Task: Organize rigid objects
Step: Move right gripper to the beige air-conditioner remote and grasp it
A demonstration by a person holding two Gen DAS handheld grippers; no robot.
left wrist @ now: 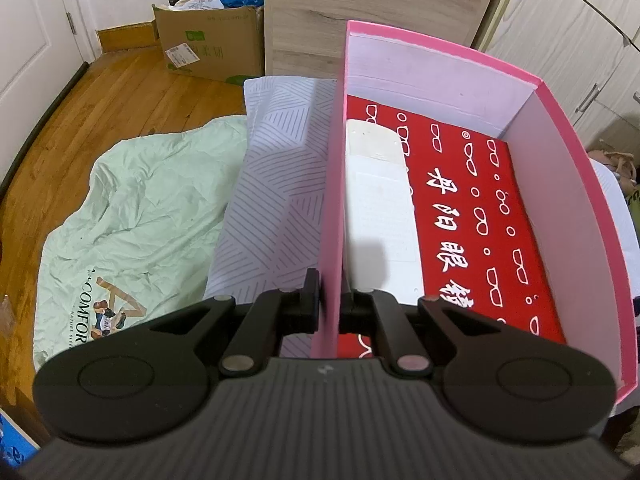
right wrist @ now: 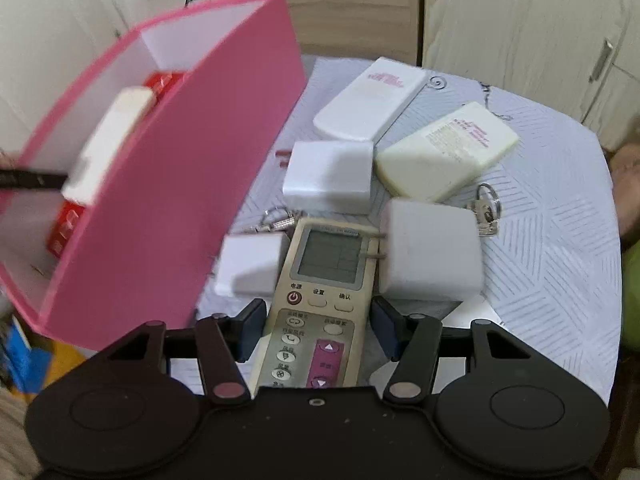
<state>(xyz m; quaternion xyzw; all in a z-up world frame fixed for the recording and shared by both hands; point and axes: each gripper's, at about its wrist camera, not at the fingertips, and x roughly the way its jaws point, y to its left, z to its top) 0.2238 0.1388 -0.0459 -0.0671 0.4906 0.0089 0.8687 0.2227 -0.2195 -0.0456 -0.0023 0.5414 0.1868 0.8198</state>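
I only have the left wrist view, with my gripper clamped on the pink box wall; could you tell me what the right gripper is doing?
Observer: The right gripper has its fingers on either side of a beige remote control on the patterned cloth; whether they press it is unclear.
Operator: Thank you. What else is left outside the box?
Observer: Three white charger blocks lie around the remote's screen end, with two flat cream cases beyond them.
Operator: Is anything small near those?
Observer: Yes, a key ring with keys lies right of the blocks.
Operator: How does the pink box sit from there?
Observer: It appears lifted and tilted, left of the pile.
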